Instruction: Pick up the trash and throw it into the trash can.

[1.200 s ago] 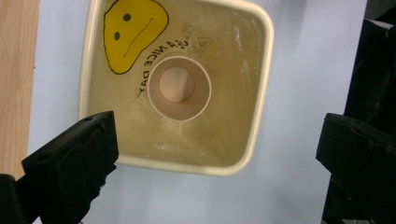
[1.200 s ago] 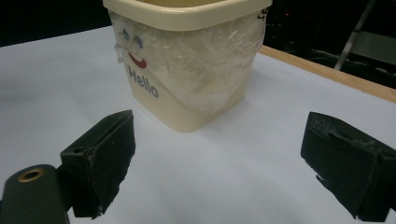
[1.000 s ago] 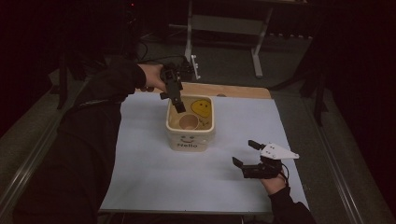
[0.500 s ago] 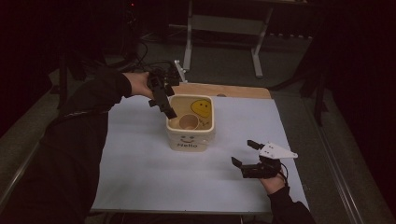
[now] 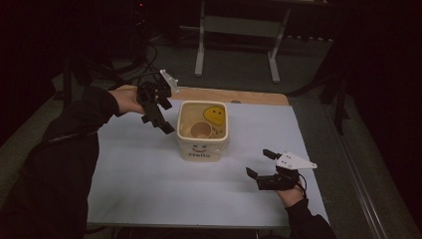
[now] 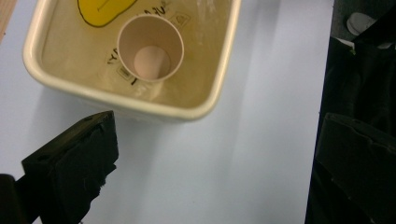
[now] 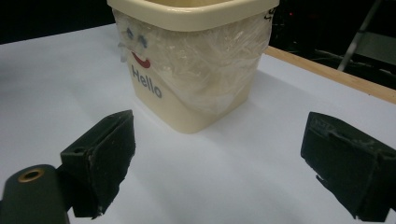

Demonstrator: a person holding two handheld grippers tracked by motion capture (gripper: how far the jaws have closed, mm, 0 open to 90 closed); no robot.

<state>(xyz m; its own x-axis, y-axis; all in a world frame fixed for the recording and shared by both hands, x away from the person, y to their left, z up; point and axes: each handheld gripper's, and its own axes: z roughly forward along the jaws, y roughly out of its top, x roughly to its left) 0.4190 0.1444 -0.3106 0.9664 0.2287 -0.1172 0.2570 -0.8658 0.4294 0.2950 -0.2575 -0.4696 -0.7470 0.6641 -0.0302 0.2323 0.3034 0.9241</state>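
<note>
Cream plastic tub [image 5: 203,144] stands upright near the middle of a pale blue table cover [image 5: 149,189], with a clear plastic liner folded over its rim and clinging to its outer walls. Its front face carries a small smiling face and the word "Hello"; a large yellow smiley [image 5: 215,114] shows on the inside of the far wall. One paper cup [image 5: 201,131] sits upright inside the tub, mouth open to the ceiling, resting on the liner toward the near left part of the floor; in the left gripper view the cup [image 6: 150,53] appears empty, its round base visible. Left gripper [image 5: 160,119] is held in the air just beside the tub's far left corner, tilted downward, jaws spread apart and holding nothing; the left hand [image 5: 127,99] and a dark sleeve [image 5: 74,129] reach in from the left side. In its own view one black jaw sits low on the left and the other low on the right, with bare blue cover between them and the tub's rim [image 6: 140,105] just ahead. Right gripper [image 5: 263,167] rests low over the cover, well apart from the tub toward the near right, jaws wide and empty, pointing toward the tub. A strip of bare wood table edge [image 5: 259,97] shows beyond the cover.
</note>
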